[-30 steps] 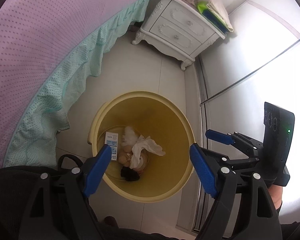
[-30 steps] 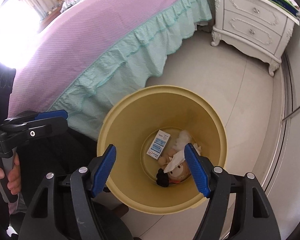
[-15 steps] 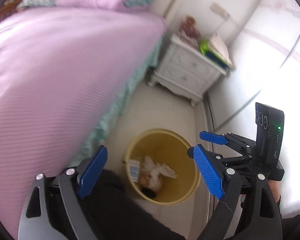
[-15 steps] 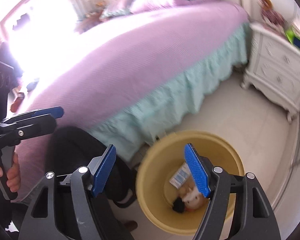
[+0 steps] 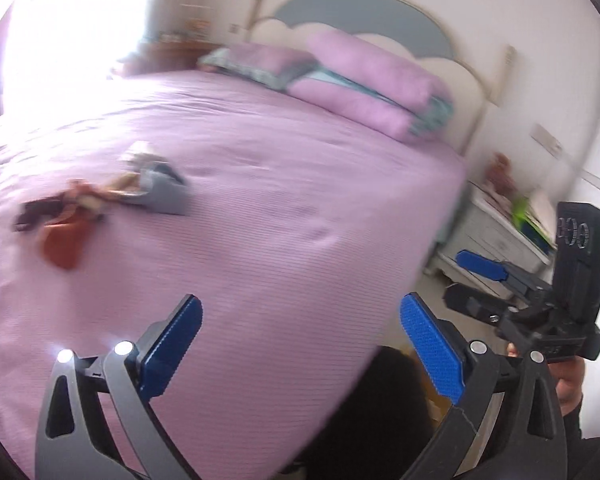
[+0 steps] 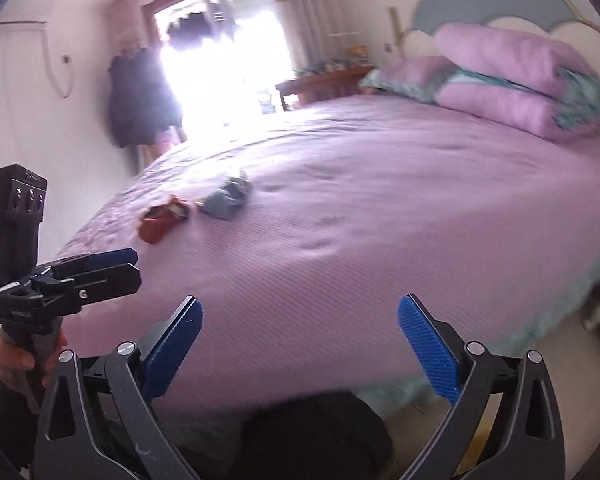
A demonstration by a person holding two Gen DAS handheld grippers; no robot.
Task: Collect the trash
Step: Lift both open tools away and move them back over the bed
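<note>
Both views have been lifted from the yellow bin to the bed [image 6: 380, 220].
Left gripper [image 5: 300, 354] and right gripper [image 6: 300, 354] jaws are opening, nothing between; remaining trash [image 6: 196, 212] lies mid-bedspread, well ahead, presumably targeted next.

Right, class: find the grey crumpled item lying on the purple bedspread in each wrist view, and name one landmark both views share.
Left wrist view: grey crumpled item lies left of centre, to the right of the orange-red scrap.
Right wrist view: grey crumpled item lies upper left of centre, again to the right of the scrap.
Shared landmark: the stacked purple pillows.
</note>
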